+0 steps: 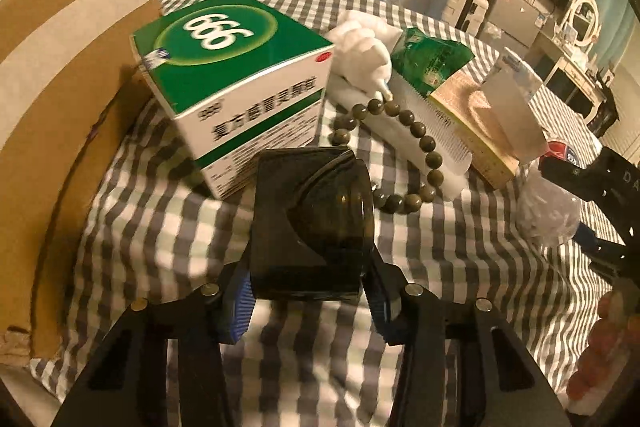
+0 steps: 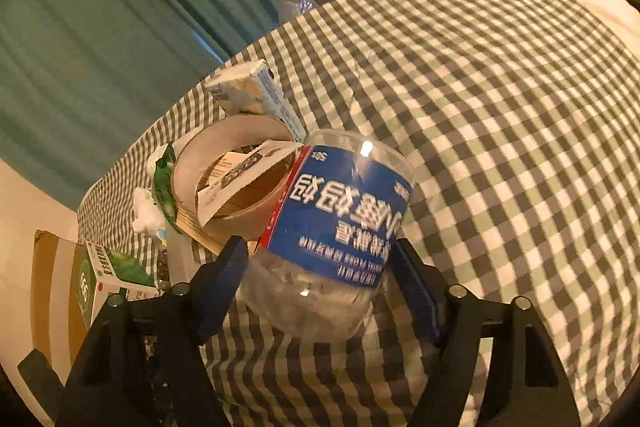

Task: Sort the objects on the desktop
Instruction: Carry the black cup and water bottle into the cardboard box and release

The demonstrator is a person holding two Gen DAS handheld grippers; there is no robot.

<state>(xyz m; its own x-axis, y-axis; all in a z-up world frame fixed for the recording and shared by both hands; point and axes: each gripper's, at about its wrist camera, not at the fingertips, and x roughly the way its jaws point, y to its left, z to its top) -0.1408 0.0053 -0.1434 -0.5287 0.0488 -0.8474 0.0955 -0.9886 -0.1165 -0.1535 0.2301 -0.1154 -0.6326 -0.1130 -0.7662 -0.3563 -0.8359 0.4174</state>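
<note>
My left gripper [image 1: 310, 291] is shut on a dark smoky translucent cup [image 1: 312, 223], held on its side above the checked cloth. Just beyond it lie a green and white 999 medicine box [image 1: 236, 79], a string of dark green beads [image 1: 400, 151] and a white comb [image 1: 436, 131]. My right gripper [image 2: 320, 287] is shut on a clear plastic bottle with a blue label [image 2: 332, 227], held above the cloth. Behind it are a roll of brown tape [image 2: 236, 171] and a small white carton [image 2: 256, 95]. The bottle also shows at the right of the left wrist view [image 1: 546, 211].
A brown and white cardboard box [image 1: 60, 107] stands at the left edge of the table. A white plaster hand [image 1: 360, 55], a green packet [image 1: 428, 59] and a flat yellow box [image 1: 472, 123] lie in the pile. Checked cloth [image 2: 500, 127] spreads to the right.
</note>
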